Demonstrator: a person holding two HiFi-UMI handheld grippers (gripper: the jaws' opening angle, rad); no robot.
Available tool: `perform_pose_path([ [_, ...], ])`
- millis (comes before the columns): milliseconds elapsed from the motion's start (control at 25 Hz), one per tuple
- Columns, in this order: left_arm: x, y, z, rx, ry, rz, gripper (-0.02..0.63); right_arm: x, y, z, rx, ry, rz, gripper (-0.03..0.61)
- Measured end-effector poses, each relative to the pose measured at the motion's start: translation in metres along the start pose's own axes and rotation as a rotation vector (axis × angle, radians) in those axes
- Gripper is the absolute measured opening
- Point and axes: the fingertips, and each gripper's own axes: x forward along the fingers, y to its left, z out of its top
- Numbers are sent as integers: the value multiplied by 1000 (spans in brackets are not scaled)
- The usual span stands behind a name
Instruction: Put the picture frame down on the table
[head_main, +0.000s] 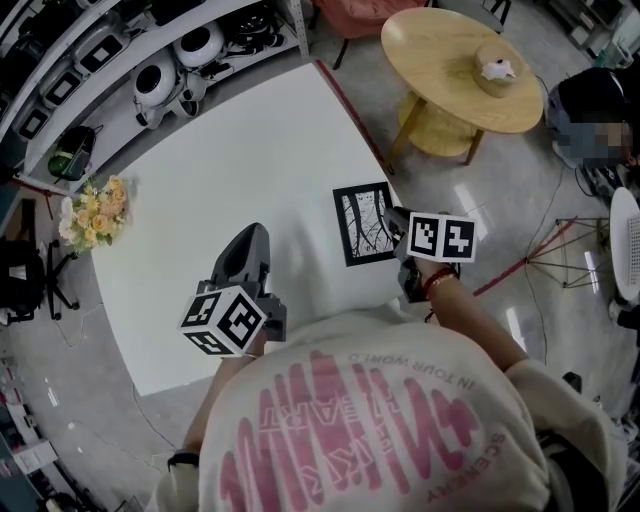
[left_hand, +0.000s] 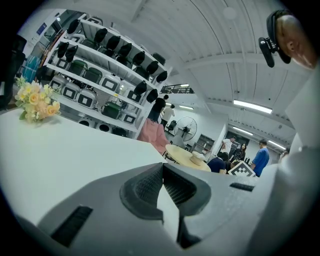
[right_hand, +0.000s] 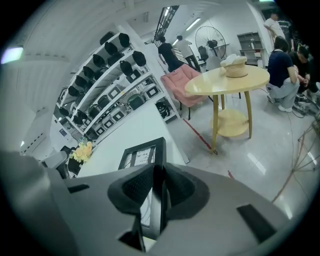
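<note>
- right gripper (right_hand: 157, 187): jaws clamped on the right edge of the picture frame (head_main: 364, 224)
- picture frame is at the right edge of the white table (head_main: 240, 170); lying flat or lifted, cannot tell
- left gripper (left_hand: 162, 185): jaws closed together, nothing held, over the table's near side

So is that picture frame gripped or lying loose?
Gripped: the jaws of the right gripper press on an edge of the picture frame. It faces up over the table; whether it touches, cannot tell.
</note>
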Motion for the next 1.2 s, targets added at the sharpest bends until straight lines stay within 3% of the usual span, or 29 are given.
perform_pose_path([
  [840,-12,24,-4,-20,21,-13,3,4,-1,-1,-59,-3,-88,80],
  [1200,-12,20,-1,-11,26,-44,3,5,-2,-2,-30,14,-84,86],
])
